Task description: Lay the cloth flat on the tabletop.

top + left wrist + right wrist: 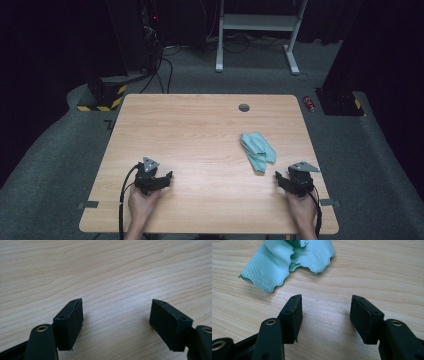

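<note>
We saw the green cloth [258, 151] lying near our right gripper [278, 175], just ahead of its wide, empty jaws. Our left gripper [169, 175] also stood wide and empty. Both rested on the wooden table [200, 125], dark room around.

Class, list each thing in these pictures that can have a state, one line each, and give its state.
Left gripper: open, nothing between the jaws, low over bare table.
Right gripper: open, nothing between the jaws, pointing at the cloth but short of it.
Green cloth: crumpled, lying loose on the table, untouched.
Table: level, wooden top.
</note>
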